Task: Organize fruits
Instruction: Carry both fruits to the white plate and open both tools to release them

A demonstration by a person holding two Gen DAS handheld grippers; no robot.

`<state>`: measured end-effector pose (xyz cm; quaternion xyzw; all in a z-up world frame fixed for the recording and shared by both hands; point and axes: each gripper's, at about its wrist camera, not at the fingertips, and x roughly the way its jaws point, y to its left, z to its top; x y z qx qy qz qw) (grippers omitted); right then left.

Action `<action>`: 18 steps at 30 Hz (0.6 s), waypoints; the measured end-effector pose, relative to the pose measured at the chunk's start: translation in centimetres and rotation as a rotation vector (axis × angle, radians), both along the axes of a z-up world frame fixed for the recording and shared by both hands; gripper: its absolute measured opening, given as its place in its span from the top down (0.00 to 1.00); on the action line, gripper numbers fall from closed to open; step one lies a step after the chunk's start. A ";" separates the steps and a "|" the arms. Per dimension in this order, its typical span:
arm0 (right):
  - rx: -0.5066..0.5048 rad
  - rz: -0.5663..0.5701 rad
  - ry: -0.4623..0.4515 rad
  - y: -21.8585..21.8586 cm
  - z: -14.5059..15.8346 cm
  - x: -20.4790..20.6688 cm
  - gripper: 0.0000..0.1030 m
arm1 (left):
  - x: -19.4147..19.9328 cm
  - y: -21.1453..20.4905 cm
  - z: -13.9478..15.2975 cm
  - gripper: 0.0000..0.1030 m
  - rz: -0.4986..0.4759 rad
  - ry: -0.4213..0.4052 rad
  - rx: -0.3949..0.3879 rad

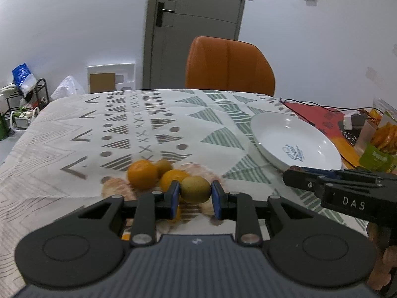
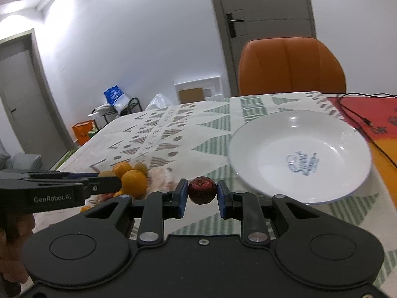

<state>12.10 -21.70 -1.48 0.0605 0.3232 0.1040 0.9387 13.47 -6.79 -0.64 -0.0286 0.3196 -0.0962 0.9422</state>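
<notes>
My left gripper (image 1: 195, 193) is shut on a brown-green kiwi (image 1: 195, 189), held just above the fruit pile on the patterned tablecloth. Behind it lie an orange (image 1: 142, 177), a second orange (image 1: 172, 178) and another kiwi (image 1: 164, 165) on a thin clear bag. My right gripper (image 2: 202, 193) is shut on a small dark red apple (image 2: 202, 190), held above the table left of the white plate (image 2: 300, 154). In the right wrist view the fruit pile (image 2: 131, 180) sits at the left behind the left gripper's body. The plate (image 1: 295, 140) holds nothing.
An orange chair (image 1: 229, 65) stands at the table's far edge. A black cable (image 2: 357, 116) runs over a red mat right of the plate. Snack packets (image 1: 379, 136) crowd the right edge. A rack with bags (image 1: 24, 92) stands on the floor at left.
</notes>
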 end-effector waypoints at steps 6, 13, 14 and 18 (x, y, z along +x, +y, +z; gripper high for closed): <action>0.000 -0.042 -0.011 -1.9 0.5 0.0 0.77 | 0.8 -2.2 0.4 0.75 -0.032 -0.004 0.006; 0.010 -0.095 -0.017 -3.9 0.6 0.0 0.77 | 1.9 -4.4 0.9 0.75 -0.076 -0.009 0.027; 0.012 -0.103 -0.017 -4.2 0.6 0.0 0.77 | 2.1 -4.7 1.0 0.75 -0.081 -0.009 0.030; 0.006 -0.126 -0.017 -5.2 0.6 -0.3 0.77 | 2.7 -5.7 1.0 0.75 -0.096 -0.010 0.033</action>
